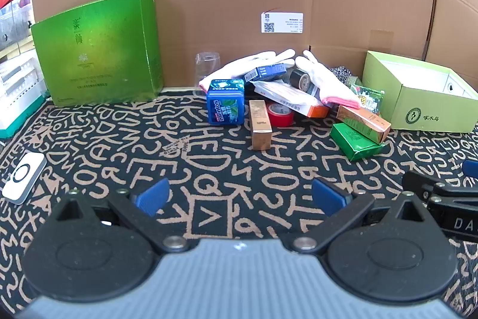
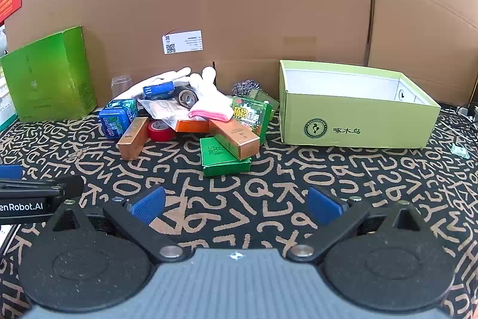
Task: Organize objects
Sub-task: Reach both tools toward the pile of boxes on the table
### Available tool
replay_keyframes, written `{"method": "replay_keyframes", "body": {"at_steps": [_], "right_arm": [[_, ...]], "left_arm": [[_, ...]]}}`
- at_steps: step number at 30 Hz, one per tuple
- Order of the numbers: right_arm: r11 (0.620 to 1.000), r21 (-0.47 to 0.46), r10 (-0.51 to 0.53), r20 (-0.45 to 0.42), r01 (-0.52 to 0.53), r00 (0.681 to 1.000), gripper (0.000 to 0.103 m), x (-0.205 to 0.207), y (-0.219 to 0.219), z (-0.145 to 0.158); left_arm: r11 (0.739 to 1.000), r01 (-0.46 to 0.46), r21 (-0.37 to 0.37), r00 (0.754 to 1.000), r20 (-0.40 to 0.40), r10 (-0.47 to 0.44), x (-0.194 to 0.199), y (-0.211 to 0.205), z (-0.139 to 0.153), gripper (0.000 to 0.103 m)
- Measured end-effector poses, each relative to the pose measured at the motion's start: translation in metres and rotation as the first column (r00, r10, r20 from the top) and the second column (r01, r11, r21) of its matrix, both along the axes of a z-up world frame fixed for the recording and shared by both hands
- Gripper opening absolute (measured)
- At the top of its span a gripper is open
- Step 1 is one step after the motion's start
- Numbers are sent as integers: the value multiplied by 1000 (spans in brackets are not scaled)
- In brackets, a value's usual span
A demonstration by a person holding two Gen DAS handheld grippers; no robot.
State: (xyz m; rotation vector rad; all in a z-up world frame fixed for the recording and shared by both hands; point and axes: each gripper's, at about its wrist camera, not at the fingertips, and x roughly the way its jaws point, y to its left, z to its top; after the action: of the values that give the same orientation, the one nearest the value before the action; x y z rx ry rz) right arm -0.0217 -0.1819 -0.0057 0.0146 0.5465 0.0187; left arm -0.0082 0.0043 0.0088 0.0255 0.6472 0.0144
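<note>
Now both tongs wide, empty: left gripper (image 1: 240,196), right gripper (image 2: 236,204). Clutter pile (image 2: 191,115) lies ahead of both; open box (image 2: 358,121) ahead-right of right gripper.

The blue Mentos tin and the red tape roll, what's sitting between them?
A gold rectangular carton lies between the blue Mentos tin and the red tape roll. The left wrist view shows it best.

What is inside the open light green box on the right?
The light green box shows only bare white inner walls; nothing rises above its rim. Its floor is hidden behind the front wall, so flat items cannot be ruled out.
</note>
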Motion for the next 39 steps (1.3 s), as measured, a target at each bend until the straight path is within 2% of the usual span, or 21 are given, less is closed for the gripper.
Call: {"method": "replay_keyframes", "body": {"at_steps": [39], "right_arm": [[1000,12,22,-66,-21,998,103,52,1,-16]], "left_arm": [[998,7,-64,996,-93,-13,54,11,-16,103]]}}
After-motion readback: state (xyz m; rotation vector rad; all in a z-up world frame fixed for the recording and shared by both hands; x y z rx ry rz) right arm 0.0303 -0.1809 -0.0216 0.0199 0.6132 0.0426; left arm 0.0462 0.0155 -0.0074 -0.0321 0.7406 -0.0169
